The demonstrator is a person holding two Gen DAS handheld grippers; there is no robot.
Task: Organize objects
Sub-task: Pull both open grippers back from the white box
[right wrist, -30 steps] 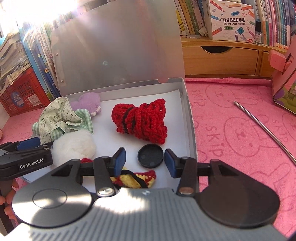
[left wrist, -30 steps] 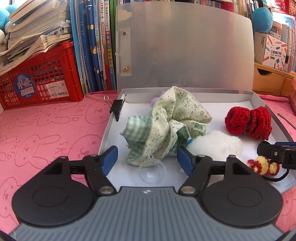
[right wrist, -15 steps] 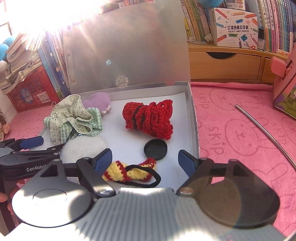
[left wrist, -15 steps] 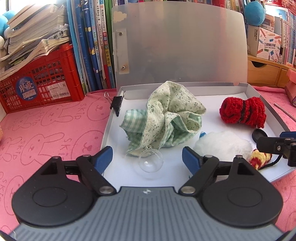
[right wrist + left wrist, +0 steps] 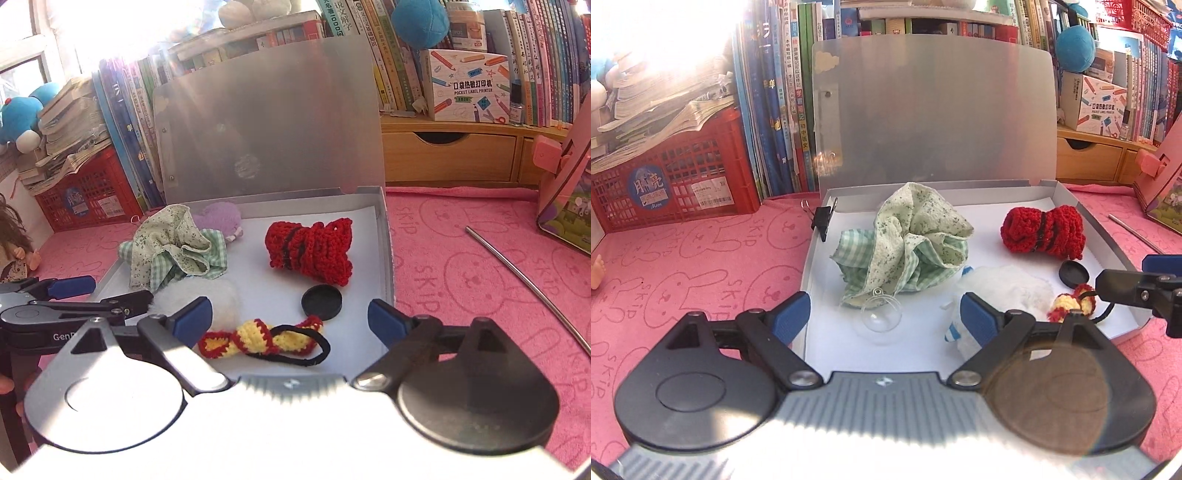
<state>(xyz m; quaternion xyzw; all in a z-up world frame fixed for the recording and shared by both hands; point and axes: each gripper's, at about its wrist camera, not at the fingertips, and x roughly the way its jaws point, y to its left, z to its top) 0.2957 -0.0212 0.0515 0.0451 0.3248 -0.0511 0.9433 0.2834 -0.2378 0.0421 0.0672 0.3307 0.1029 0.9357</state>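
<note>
A flat grey box lies on the pink mat with its lid standing open. Inside are a crumpled green cloth, a red crochet piece, a white fluffy toy, a clear plastic ball, a black round cap and a yellow-red crochet hair tie. My left gripper hovers at the box's near edge, jaws opening, with the ball lying loose below them. My right gripper hangs over the hair tie and cap, jaws opening and touching neither.
A black binder clip grips the box's left rim. A purple plush lies at the box's back. A red crate and upright books stand behind. A metal rod, a pink case and wooden drawers are to the right.
Both grippers have spread their jaws wider and drawn back and up from the box. The clear ball and the black cap stay lying on the box floor.
</note>
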